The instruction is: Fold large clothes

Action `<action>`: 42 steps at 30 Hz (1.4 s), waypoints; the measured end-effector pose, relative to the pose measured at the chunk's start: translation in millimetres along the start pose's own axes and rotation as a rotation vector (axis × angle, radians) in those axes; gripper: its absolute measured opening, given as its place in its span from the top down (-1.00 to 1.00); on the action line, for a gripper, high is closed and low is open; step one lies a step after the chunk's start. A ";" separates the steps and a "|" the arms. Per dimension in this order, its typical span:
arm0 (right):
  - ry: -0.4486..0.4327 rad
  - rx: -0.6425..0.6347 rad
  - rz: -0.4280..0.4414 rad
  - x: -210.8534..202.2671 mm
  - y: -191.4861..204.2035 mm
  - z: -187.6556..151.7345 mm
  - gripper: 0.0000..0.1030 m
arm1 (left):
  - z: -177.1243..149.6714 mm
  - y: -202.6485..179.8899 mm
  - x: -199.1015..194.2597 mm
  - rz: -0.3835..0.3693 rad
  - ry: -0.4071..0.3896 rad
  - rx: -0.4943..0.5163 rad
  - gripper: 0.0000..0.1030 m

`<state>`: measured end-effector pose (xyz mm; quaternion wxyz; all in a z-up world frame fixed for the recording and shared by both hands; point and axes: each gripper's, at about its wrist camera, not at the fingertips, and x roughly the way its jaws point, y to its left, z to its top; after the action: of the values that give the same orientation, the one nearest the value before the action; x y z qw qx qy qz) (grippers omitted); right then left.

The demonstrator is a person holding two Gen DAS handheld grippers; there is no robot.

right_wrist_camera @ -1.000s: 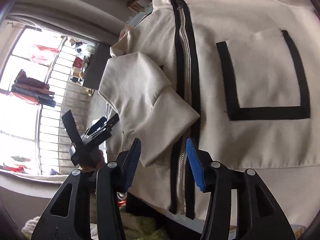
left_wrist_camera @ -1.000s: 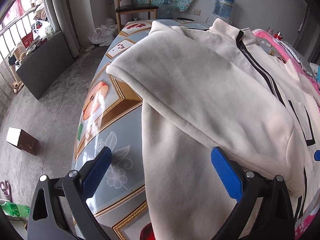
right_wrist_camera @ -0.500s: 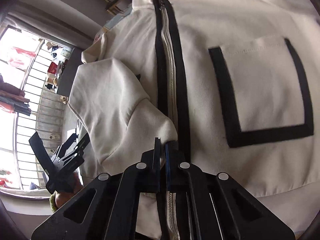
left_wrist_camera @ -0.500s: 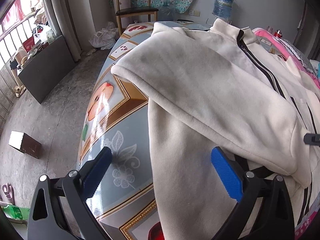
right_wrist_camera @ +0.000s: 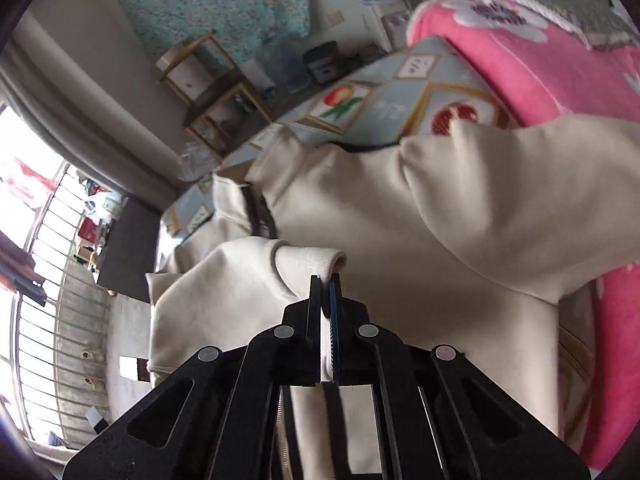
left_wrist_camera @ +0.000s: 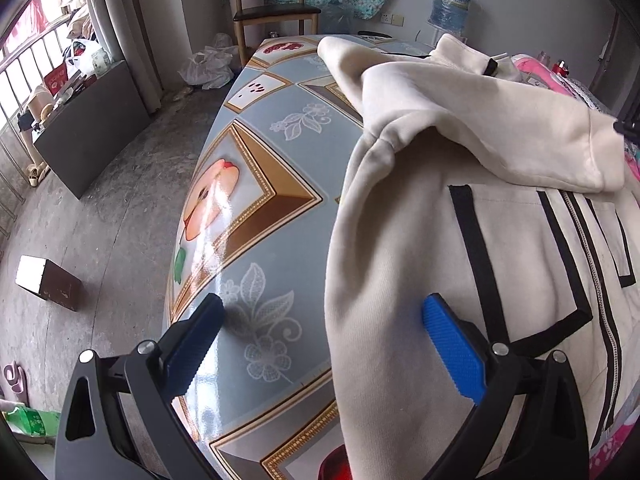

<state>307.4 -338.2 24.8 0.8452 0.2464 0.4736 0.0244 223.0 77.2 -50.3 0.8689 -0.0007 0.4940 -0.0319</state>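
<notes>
A cream fleece zip-up jacket with black trim [left_wrist_camera: 400, 240] lies spread on the counter covered in a glossy blue-grey cloth printed with fruit and flowers [left_wrist_camera: 256, 184], front side up, its zipper and black-outlined pocket showing.

The left gripper [left_wrist_camera: 320, 344] points steeply down over the near edge of the jacket, its blue-padded jaws standing wide apart. One pad hangs over the bare printed cloth, the other over the jacket's side panel, with the jacket's edge lying between them; neither pad presses on the fabric.

The right gripper [right_wrist_camera: 325, 280] also angles downward, its jaws pinched tight together on the ribbed cuff of the jacket's cream sleeve [right_wrist_camera: 308, 260]. The sleeve is lifted off the jacket's body and drapes from the jaws across the chest. In the left wrist view the same sleeve arches over the front of the jacket, its cuff end reaching toward the right edge of the picture.

A pink blanket with white flower shapes [right_wrist_camera: 520, 64] lies on the counter beside the jacket. A wooden chair with a dark seat [left_wrist_camera: 276, 8] stands on the grey floor beyond the counter.
</notes>
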 end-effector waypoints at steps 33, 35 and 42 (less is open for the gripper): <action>0.528 -0.801 0.154 249.4 319.9 -10.0 0.00 | 67.1 14.0 38.2 0.032 -0.010 0.058 -0.91; 0.564 -0.872 0.100 258.0 328.0 -23.2 0.19 | 65.5 16.1 38.2 0.020 -0.005 0.048 -0.91; 0.476 -0.890 0.222 228.5 343.3 -20.6 0.91 | 62.0 18.9 39.5 -0.004 -0.004 0.027 -0.91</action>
<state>482.4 33.8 -13.4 0.7295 -0.1005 0.5676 0.3683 297.4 92.0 -53.1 0.8698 0.0097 0.4916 -0.0402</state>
